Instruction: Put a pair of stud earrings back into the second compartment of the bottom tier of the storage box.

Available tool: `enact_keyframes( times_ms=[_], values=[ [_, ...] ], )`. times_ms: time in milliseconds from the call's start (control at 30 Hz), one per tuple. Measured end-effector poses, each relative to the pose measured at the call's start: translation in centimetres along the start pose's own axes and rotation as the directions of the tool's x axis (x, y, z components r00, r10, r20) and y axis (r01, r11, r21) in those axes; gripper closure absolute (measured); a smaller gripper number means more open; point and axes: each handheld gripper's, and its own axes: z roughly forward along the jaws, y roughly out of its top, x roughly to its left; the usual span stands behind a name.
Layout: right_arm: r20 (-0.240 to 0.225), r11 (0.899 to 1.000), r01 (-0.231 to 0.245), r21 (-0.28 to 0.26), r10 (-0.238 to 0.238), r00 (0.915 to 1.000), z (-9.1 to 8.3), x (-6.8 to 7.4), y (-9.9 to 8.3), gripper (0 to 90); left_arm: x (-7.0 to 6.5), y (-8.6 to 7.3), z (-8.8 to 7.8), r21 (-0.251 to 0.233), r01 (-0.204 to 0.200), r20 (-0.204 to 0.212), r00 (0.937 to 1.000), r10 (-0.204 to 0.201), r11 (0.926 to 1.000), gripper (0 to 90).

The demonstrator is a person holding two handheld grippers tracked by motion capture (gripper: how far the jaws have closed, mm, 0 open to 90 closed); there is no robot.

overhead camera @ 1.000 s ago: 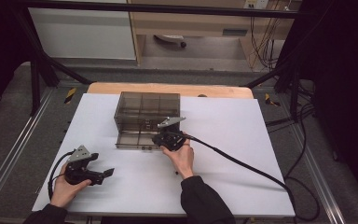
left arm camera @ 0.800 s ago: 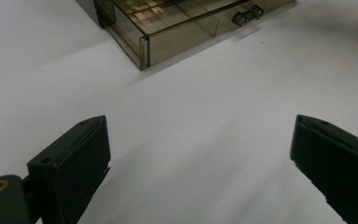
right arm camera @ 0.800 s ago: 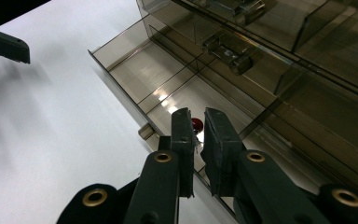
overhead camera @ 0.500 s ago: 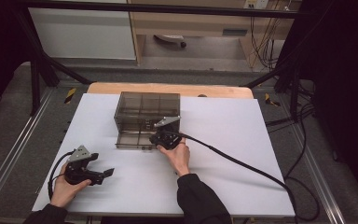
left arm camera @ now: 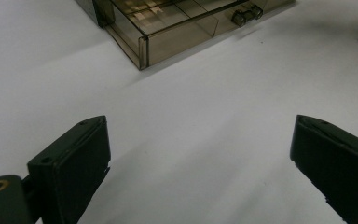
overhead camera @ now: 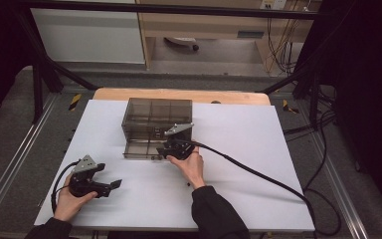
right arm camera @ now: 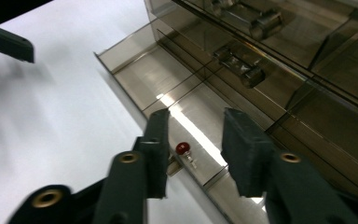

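Smoky transparent drawer cabinet (overhead camera: 157,119) sits toward the far middle of the white table (overhead camera: 258,164), its bottom drawer (overhead camera: 142,148) pulled out toward the person. Right gripper (overhead camera: 171,149) is held at the open drawer's right front end, the person's right hand (overhead camera: 191,167) behind it and its thick black cable (overhead camera: 258,172) trailing off to the right across the table. In the right gripper view the right gripper (right arm camera: 193,140) hangs just over the drawer (right arm camera: 168,88), jaws partly apart and just been opening, nothing pressed between them; a small red bead on a pin (right arm camera: 183,149) lies on the drawer floor in the gap below the jaws, right by the drawer's near corner (can't tell whether either pad touches it, looks clear). Cabinet's upper closed drawers with their clear knobs (right arm camera: 247,74) run across the top right of that view. Left gripper (overhead camera: 107,185) rests low on the table at the near left, well apart from the cabinet, in the person's left hand (overhead camera: 69,199). Left gripper view: left gripper (left arm camera: 200,158) has jaws wide apart, holding nothing, bare white table between them, the pulled-out drawer's corner (left arm camera: 142,49) farther ahead at the top. The left gripper's dark jaw tip (right arm camera: 9,42) also shows at the top left of the right gripper view.
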Motion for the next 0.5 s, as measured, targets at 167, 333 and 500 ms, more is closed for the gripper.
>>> enact_keyframes(
  times_ms=[167,333,500],
  values=[
    [-0.002,1.000,0.017,0.016,-0.017,0.9998,-1.2,0.5,0.1,38.6,0.0,0.0,0.0,0.001,0.001,-0.001,1.0000,-0.001,1.0000,4.6],
    [-0.001,1.000,0.025,-0.005,-0.025,0.9997,-2.4,0.9,0.0,25.2,0.0,0.0,0.0,-0.001,0.005,-0.004,1.0000,-0.005,1.0000,4.6],
    [0.013,1.000,0.016,-0.007,-0.016,0.9998,-3.5,1.1,-0.2,17.1,0.0,0.0,0.0,0.001,0.002,-0.002,1.0000,-0.002,1.0000,4.6]
  ],
)
